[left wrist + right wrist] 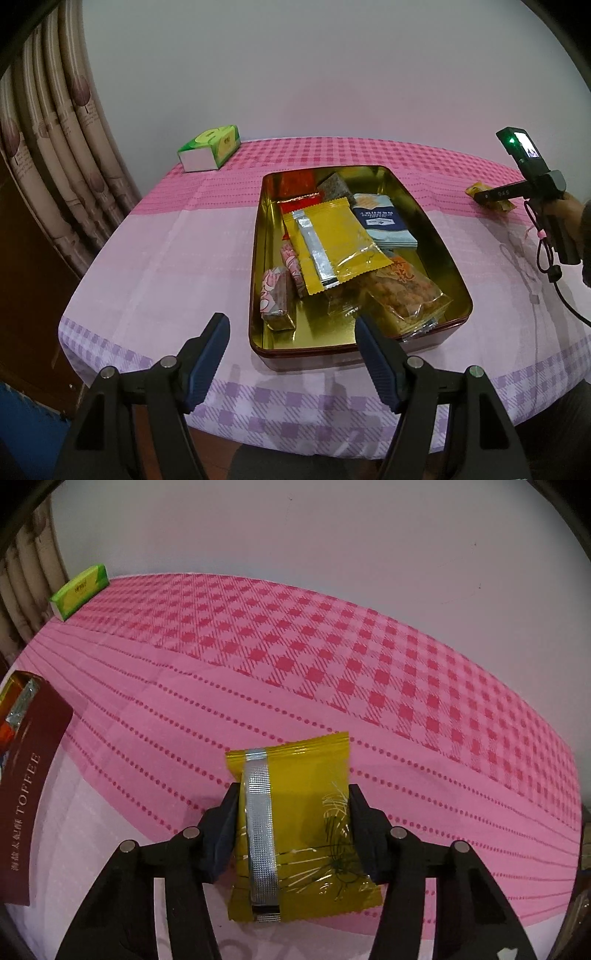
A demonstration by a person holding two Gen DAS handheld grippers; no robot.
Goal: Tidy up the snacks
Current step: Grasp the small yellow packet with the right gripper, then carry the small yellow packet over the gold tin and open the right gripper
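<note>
The right tool [291, 808] pinches a yellow snack packet [295, 830] by its two sides, on the pink tabletop [332, 657] (right of the tin [436, 236]). The left tool [291, 332] is spread, empty, at the tin's near edge.

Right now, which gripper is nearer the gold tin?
Left. The left gripper hovers open at the near edge of the gold tin. The right gripper is off to the tin's right side, closing around a yellow packet on the tablecloth.
</note>
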